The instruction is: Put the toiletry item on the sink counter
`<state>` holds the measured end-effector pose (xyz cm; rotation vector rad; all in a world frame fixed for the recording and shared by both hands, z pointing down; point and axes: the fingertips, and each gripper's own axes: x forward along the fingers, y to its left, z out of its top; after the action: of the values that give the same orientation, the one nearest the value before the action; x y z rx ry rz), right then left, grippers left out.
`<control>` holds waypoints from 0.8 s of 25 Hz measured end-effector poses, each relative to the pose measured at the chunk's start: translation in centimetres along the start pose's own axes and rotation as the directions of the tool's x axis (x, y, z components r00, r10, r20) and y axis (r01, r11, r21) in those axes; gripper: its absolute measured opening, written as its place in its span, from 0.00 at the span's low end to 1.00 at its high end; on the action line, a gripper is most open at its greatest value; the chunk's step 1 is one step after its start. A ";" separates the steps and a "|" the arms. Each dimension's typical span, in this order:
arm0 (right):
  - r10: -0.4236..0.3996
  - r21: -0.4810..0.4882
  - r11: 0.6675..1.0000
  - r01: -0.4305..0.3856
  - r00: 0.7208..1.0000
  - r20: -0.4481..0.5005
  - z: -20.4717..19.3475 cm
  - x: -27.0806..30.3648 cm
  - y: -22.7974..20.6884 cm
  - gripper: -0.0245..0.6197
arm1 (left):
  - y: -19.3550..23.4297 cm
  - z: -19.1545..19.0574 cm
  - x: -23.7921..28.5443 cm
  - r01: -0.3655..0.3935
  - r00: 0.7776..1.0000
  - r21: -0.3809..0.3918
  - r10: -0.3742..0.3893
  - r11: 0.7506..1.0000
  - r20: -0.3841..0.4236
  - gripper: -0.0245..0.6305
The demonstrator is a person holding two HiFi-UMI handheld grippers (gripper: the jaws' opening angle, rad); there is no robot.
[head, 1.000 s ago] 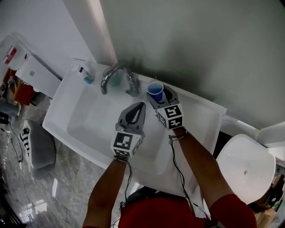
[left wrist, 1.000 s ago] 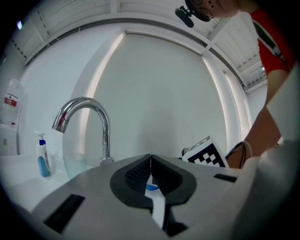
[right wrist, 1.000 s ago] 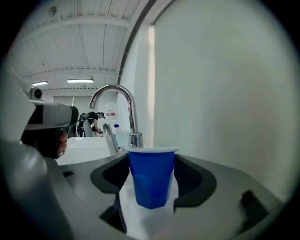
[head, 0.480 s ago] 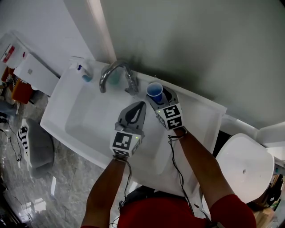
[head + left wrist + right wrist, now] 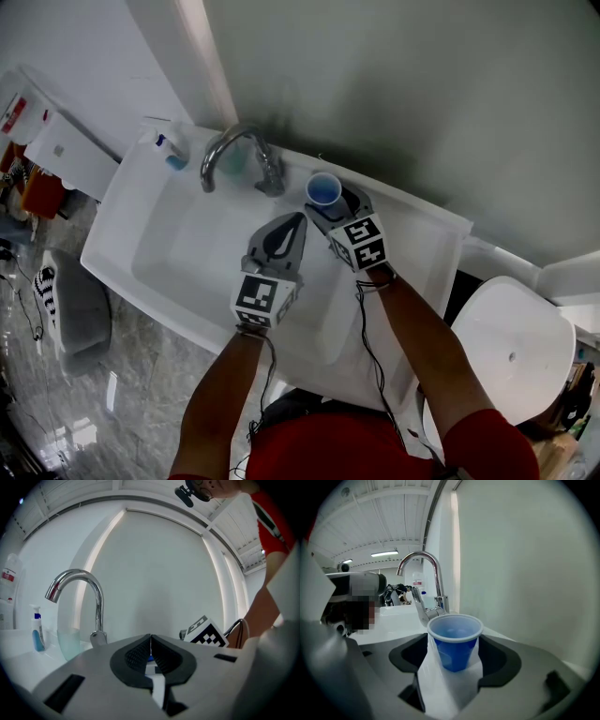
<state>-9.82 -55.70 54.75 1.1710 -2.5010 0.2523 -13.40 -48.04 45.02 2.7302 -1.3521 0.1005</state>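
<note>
Right now my right tool (image 5: pixel 453 638) has its jaws spread wide on either side of the blue cup (image 5: pixel 455 649). The cup stands upright and open-topped between them. A sliver of white shows between the cup's tapered body and each dark pad, so I am not squeezing it.

From the head view, the cup sits on the white worktop (image 5: pixel 417 239) along the far edge of the sink, close to the wall. It is just to the right of the base of the chrome tap (image 5: pixel 228 150).

My left tool (image 5: pixel 150 639) has its jaws pressed together with nothing between them. It hangs over the sink basin (image 5: pixel 183 248), nearer to me than the cup and just left of my right tool, and it points toward the far wall.

Behind the tap's base stands a pale translucent tumbler (image 5: pixel 70 643). Farther left, on the far left corner of the worktop, there is a small spray bottle (image 5: pixel 170 151) with a blue lower half, well apart from the cup.
</note>
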 end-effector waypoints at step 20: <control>0.178 0.023 0.982 -0.189 0.954 0.242 3.8 -11.0 4.6 0.33 | -2.9 0.8 -1.7 -0.015 1.000 -0.049 0.016 0.999 0.021 0.07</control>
<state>-7.91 -46.22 46.83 1.0399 -2.8346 0.2303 -12.17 -45.05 43.89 2.6887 -1.3621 0.0395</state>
